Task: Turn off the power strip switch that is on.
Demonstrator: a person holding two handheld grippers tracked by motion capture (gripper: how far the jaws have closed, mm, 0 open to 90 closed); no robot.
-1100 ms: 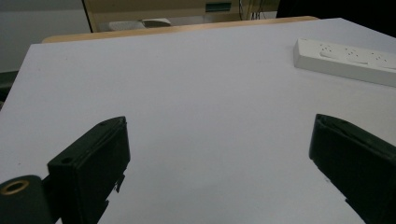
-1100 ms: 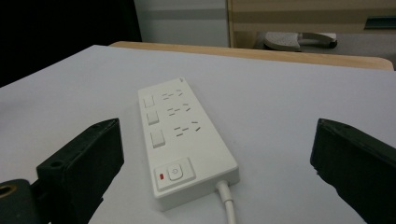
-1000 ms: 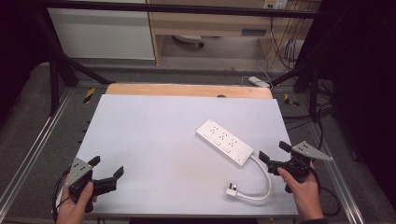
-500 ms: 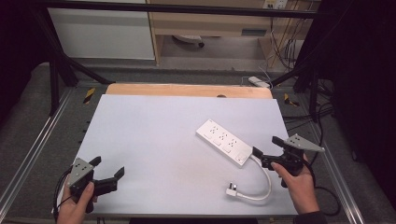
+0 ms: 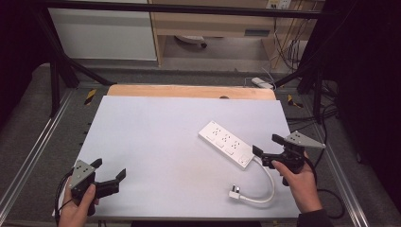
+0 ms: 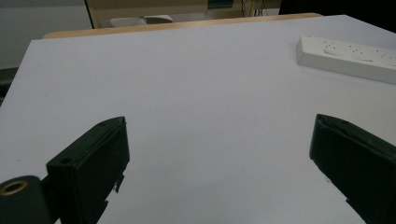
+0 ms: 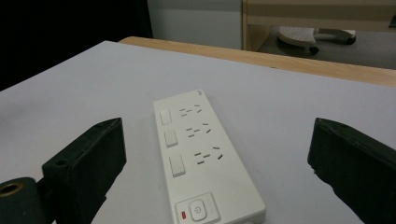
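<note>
Our right gripper point(image 5: 267, 150) is wide open, with the strip point(image 7: 201, 158) just ahead between its jaws. We judge a skewed closing could push it aside. Our left gripper point(image 5: 109, 176), also wide, holds nothing.

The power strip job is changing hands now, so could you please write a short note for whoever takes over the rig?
Right gripper: open, jaws either side of the power strip at its switch end, not touching it.
Left gripper: open, holding nothing, at the table's near left corner.
The strip lies flat, right of centre; its cable loops to the plug at the near edge.
Done: approach only.
Left: probably grasping the strip.
</note>
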